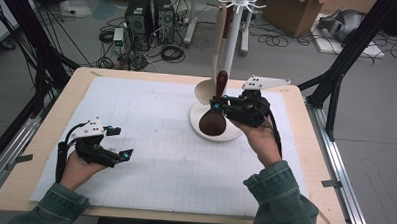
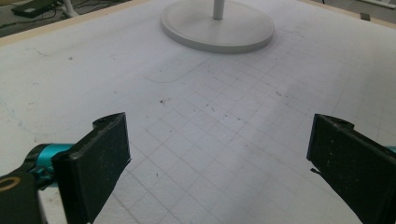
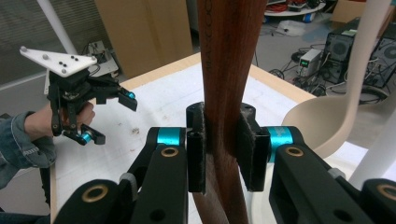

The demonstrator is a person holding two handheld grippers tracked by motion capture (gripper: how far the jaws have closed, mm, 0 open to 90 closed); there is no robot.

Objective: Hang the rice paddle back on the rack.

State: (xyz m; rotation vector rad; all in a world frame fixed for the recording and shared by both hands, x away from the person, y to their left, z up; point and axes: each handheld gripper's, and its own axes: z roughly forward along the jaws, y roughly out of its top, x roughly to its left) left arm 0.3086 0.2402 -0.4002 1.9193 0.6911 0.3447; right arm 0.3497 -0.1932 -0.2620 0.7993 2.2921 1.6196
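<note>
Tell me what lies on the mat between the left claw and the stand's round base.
Nothing: in the left gripper view the white gridded mat runs bare from the open left claw up to the stand's round base.

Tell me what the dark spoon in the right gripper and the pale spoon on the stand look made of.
Dark spoon: apparently wood, reddish-brown with visible grain and a smooth, slightly glossy finish. Pale spoon: cream, matte, no grain visible; could be light wood or plastic, the look leaves it open.
</note>
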